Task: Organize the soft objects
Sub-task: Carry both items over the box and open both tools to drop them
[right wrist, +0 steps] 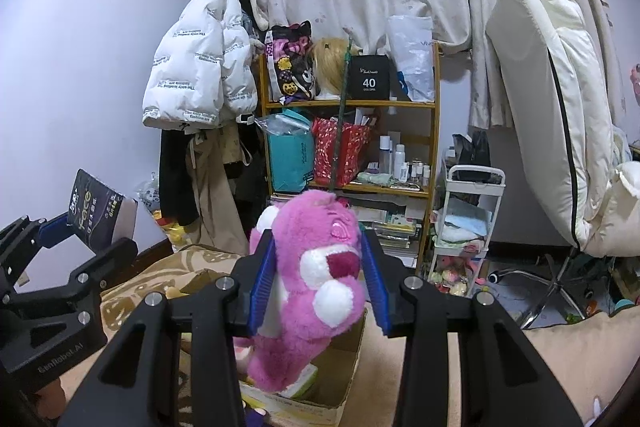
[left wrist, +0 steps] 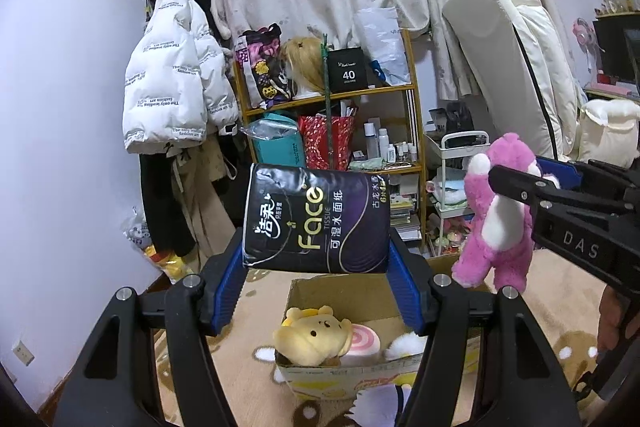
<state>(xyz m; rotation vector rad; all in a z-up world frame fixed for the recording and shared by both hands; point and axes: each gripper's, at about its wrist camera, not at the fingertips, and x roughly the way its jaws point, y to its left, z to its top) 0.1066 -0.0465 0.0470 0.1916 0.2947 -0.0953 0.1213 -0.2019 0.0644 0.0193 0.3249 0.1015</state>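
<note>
My left gripper is shut on a black tissue pack printed "Face", held in the air above an open cardboard box. Inside the box lie a yellow bear plush and a pink swirl roll cushion. My right gripper is shut on a pink bear plush, its blue pads pressing both sides of the head, above the same cardboard box. In the left wrist view the pink bear hangs at the right. In the right wrist view the tissue pack shows at the left.
The box sits on a beige patterned bedcover. Behind stand a wooden shelf full of bags and bottles, a white puffer jacket on the wall, a white cart, a folded white mattress and curtains.
</note>
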